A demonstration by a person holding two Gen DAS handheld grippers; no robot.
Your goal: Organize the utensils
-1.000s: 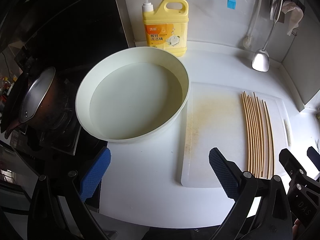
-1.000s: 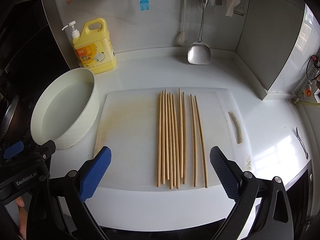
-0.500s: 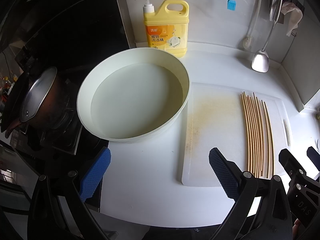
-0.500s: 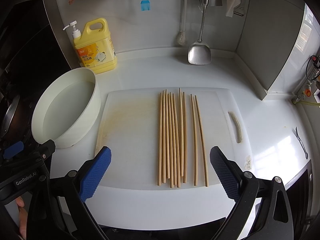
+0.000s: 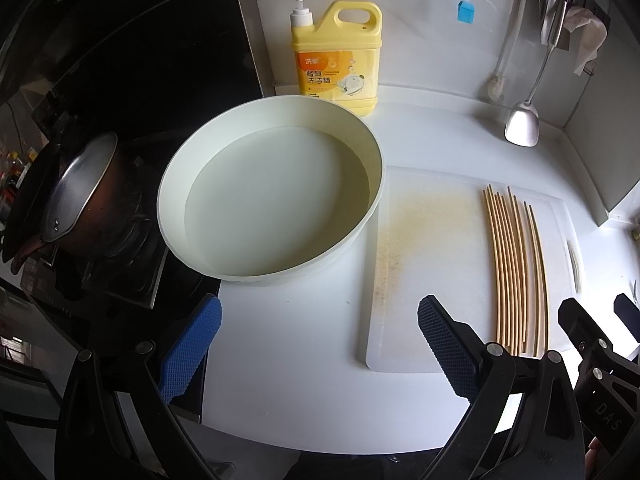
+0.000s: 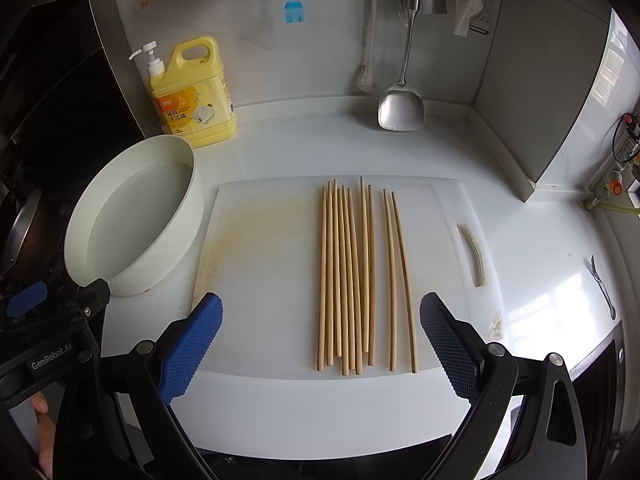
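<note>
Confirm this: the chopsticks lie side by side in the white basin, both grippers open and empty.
Not in the basin: the right wrist view shows the chopsticks side by side on the white cutting board. Both the left gripper and right gripper are open and empty.

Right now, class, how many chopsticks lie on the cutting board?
10 chopsticks: eight packed side by side mid-board, two apart to their right, all on the white cutting board. Overlap in the bundle could hide another.
</note>
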